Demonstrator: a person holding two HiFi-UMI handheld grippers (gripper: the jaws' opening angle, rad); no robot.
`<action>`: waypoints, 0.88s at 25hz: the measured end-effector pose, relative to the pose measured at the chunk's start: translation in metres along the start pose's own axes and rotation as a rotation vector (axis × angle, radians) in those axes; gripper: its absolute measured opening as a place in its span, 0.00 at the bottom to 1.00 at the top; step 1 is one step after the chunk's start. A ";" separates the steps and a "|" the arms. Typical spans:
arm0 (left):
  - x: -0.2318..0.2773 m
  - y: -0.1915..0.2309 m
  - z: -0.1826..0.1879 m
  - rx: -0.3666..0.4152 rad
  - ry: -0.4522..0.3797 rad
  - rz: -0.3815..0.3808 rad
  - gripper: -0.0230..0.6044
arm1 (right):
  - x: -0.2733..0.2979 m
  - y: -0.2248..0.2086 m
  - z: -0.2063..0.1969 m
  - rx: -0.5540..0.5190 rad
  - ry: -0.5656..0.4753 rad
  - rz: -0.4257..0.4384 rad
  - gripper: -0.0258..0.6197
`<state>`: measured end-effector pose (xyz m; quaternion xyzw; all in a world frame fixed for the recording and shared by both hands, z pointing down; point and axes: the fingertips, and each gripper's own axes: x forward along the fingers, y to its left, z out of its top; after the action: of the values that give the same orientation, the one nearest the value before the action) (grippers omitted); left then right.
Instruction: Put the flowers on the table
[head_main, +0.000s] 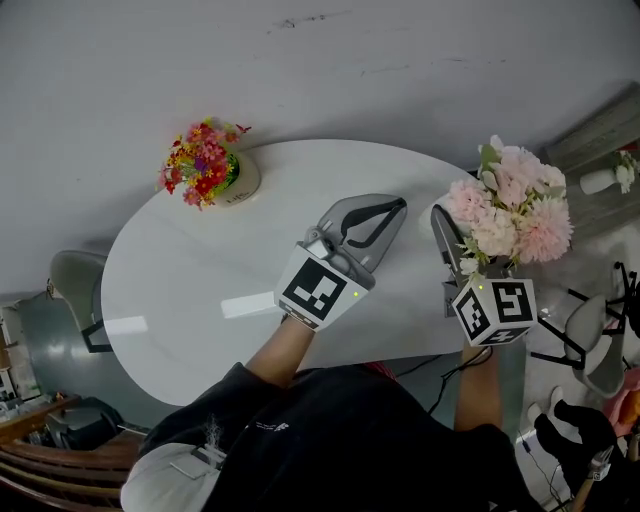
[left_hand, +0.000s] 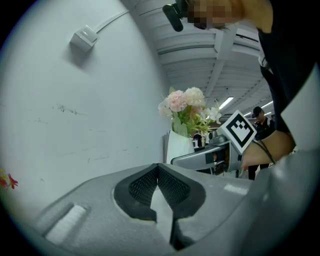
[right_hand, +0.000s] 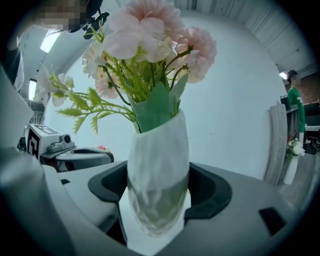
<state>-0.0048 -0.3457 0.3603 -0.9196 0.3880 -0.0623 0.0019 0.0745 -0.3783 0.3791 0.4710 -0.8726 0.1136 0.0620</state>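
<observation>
My right gripper (head_main: 455, 240) is shut on a white faceted vase (right_hand: 159, 150) of pink flowers (head_main: 510, 205); its dark pads press on the vase from both sides. It holds the vase upright over the right end of the white oval table (head_main: 200, 280). Whether the vase's base touches the tabletop is hidden. My left gripper (head_main: 390, 207) hovers over the middle of the table, shut, with its pads meeting at the tips (left_hand: 159, 172) and nothing between them. The left gripper view shows the pink flowers (left_hand: 185, 102) to its right.
A small pot of red and yellow flowers (head_main: 203, 160) stands at the table's far left. A chair (head_main: 75, 280) is tucked at the left end and others (head_main: 590, 340) stand on the right. A white wall runs behind the table.
</observation>
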 end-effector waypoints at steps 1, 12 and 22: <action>0.001 0.003 0.000 -0.002 -0.001 0.001 0.04 | 0.003 0.000 0.000 0.001 0.002 0.000 0.60; 0.008 0.019 -0.007 -0.028 -0.009 0.005 0.04 | 0.021 -0.004 -0.005 0.003 0.017 -0.009 0.60; 0.015 0.029 -0.021 -0.026 0.026 0.004 0.04 | 0.039 -0.012 -0.014 0.010 0.040 -0.008 0.60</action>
<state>-0.0182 -0.3758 0.3816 -0.9179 0.3905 -0.0691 -0.0151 0.0632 -0.4131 0.4026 0.4726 -0.8686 0.1271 0.0773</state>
